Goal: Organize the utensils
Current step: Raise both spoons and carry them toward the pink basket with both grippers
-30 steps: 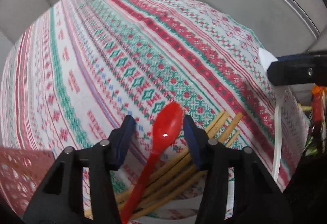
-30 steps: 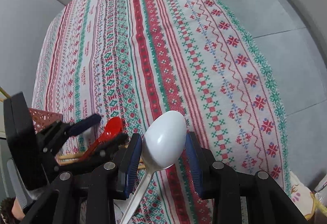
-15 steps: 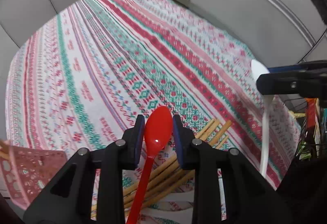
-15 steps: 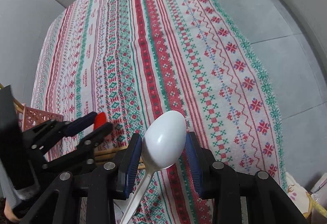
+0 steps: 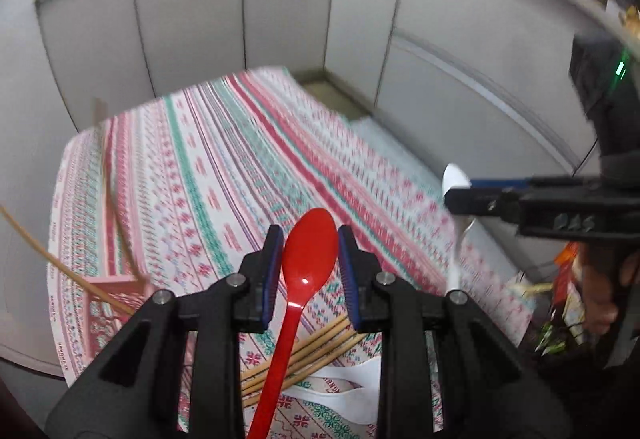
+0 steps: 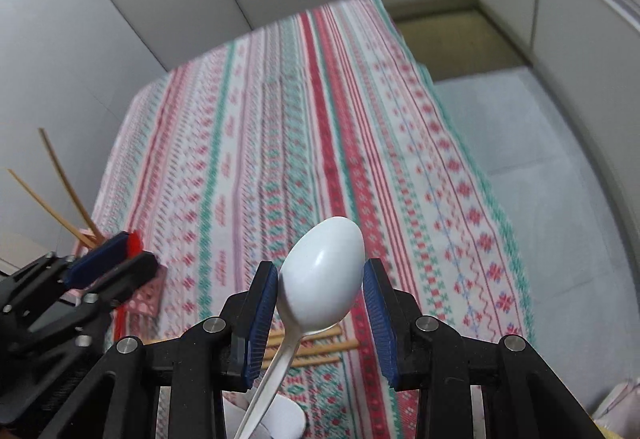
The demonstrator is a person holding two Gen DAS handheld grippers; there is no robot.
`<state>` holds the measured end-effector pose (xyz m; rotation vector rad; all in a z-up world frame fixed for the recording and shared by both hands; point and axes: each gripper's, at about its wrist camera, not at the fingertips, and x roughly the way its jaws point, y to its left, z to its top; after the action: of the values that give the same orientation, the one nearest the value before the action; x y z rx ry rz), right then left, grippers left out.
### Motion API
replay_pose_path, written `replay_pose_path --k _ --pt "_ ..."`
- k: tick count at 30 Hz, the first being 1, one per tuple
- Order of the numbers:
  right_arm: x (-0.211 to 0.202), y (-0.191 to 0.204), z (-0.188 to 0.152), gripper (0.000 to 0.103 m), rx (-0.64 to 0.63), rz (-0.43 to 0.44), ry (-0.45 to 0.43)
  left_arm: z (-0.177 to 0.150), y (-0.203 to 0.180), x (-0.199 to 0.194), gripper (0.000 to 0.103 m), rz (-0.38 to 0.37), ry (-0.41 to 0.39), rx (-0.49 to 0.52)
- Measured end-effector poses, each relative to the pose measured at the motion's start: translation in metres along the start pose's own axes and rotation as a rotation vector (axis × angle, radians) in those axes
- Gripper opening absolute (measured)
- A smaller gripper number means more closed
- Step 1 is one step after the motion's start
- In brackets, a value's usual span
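Observation:
My left gripper (image 5: 310, 239) is shut on the bowl of a red plastic spoon (image 5: 310, 259), held above the striped tablecloth (image 5: 224, 183) with its handle pointing back toward me. My right gripper (image 6: 320, 267) is shut on the bowl of a white spoon (image 6: 324, 275), also in the air. From the left wrist, the right gripper (image 5: 460, 195) and white spoon (image 5: 454, 177) show at the right. From the right wrist, the left gripper (image 6: 116, 255) shows at the left, with the red spoon's tip (image 6: 134, 243) poking out.
Several wooden chopsticks (image 5: 316, 347) lie on the cloth below the grippers, next to white plastic utensils (image 5: 348, 379). A pink perforated basket (image 6: 146, 295) at the left holds upright chopsticks (image 6: 68, 191). Grey partition walls (image 5: 280, 11) surround the table. A hand (image 5: 600, 291) grips the right tool.
The left jaws closed on the red spoon's bowl. Both grippers then rose from the table with their spoons and tilted up, so more wall shows.

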<state>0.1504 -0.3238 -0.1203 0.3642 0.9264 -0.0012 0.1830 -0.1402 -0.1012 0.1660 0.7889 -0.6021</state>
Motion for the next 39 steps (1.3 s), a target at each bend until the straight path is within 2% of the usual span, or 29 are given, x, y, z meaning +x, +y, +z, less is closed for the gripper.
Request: replay_pose_path --k 5,10,15,21,31,39 --pt "-0.01 0.018 0.003 0.039 -0.028 0.004 -0.063 0.007 0.024 -0.046 0.029 -0.015 -0.153 -0.066" --pt "-0.007 0.036 0.006 0.039 -0.039 0.028 -0.078 0.007 0.062 -0.08 0.03 0.013 -0.291 -0.146" --pt "-0.001 0.056 0.008 0.039 -0.044 0.05 -0.09 -0.002 0.102 -0.09 0.03 0.02 -0.408 -0.246" --pt "0.009 0.077 0.011 0.039 -0.046 0.071 -0.096 -0.011 0.125 -0.087 0.03 0.006 -0.524 -0.345" --pt "0.021 0.089 0.016 0.039 -0.032 0.087 -0.1 -0.009 0.148 -0.071 0.03 0.02 -0.563 -0.389" --pt "0.026 0.09 0.018 0.039 -0.019 0.085 -0.1 -0.013 0.16 -0.054 0.03 0.061 -0.543 -0.406"
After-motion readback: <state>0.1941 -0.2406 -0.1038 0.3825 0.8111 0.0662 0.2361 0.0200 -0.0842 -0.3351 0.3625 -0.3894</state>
